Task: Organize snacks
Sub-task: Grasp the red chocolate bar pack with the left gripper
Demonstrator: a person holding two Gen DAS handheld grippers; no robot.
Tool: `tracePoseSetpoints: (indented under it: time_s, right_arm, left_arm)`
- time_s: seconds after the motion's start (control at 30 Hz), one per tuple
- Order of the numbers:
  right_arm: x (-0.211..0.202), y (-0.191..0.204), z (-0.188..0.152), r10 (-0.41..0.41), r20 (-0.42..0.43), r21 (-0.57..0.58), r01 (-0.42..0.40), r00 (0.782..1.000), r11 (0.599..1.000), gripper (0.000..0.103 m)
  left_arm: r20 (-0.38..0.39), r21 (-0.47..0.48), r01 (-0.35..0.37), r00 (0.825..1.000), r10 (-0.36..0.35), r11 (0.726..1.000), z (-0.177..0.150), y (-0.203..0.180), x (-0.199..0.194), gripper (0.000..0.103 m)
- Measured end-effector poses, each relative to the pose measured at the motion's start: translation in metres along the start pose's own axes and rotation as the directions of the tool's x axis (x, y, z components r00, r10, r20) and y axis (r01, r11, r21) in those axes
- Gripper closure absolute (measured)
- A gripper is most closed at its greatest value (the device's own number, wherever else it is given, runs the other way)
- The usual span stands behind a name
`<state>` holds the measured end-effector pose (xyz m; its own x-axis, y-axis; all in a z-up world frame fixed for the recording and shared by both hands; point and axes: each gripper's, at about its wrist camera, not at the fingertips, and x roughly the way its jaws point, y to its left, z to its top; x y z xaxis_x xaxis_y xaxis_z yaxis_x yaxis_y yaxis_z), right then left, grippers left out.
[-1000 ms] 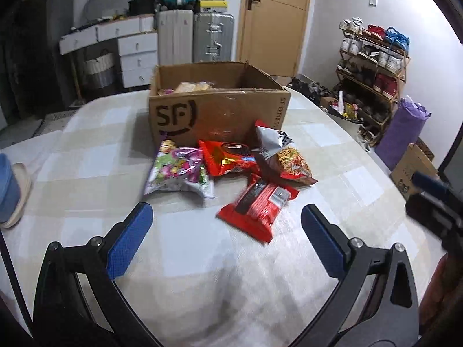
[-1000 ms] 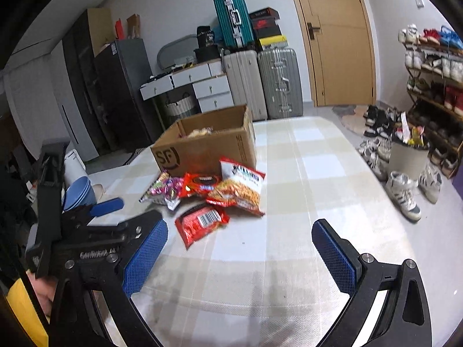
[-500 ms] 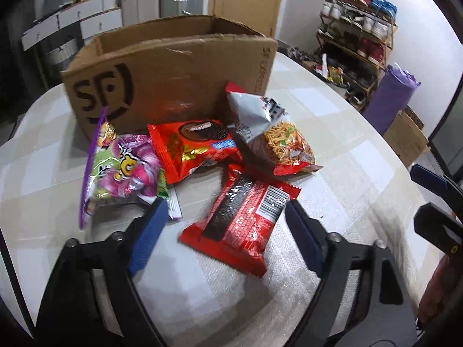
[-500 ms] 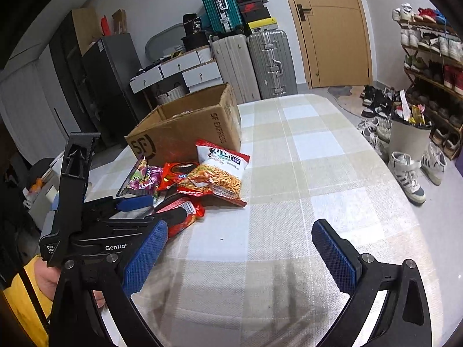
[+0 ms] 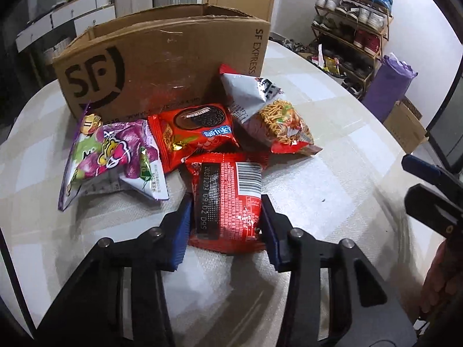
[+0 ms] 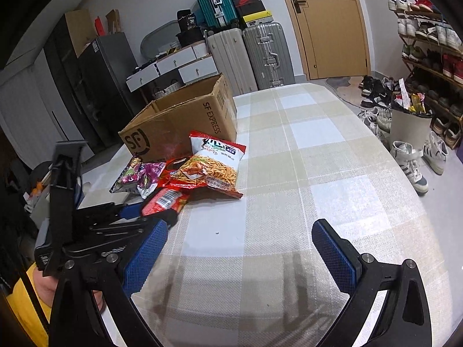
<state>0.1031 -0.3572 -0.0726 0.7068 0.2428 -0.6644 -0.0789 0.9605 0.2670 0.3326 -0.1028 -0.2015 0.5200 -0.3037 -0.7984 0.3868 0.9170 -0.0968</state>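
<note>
The red snack packet [image 5: 228, 202] lies on the checked table [image 6: 318, 173] nearest the camera in a cluster of bags before the SF cardboard box [image 5: 162, 60], pinched between the blue pads of the left gripper [image 5: 225, 225]. Only the left wrist view shows this clamp; the right view shows the right gripper [image 6: 234, 260] spread wide, holding nothing, low over bare cloth.
</note>
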Motion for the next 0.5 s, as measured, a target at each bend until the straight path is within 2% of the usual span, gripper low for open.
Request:
tracePoseSetpoints:
  time_s: [0.23, 0.37, 0.43, 0.5]
  right_arm:
    - [0.001, 0.003, 0.011, 0.017, 0.009, -0.011, -0.017, 1.000, 1.000, 0.001]
    - [0.017, 0.010, 0.040, 0.067, 0.000, -0.047, -0.067, 0.998, 0.997, 0.001]
    - [0.032, 0.011, 0.058, 0.121, -0.010, -0.039, -0.121, 0.993, 0.992, 0.001]
    - [0.050, 0.009, 0.070, 0.133, -0.046, -0.014, -0.134, 0.990, 0.991, 0.001]
  left_arm:
    - [0.030, -0.019, 0.024, 0.999, -0.024, 1.000, -0.007, -0.004, -0.014, 0.062]
    - [0.006, -0.102, 0.025, 1.000, -0.024, 0.994, -0.014, 0.006, -0.020, 0.062]
    - [0.008, -0.124, 0.020, 1.000, -0.019, 0.992, -0.024, 0.009, -0.028, 0.062]
    - [0.009, -0.131, 0.009, 1.000, -0.008, 0.991, -0.029, 0.012, -0.032, 0.062]
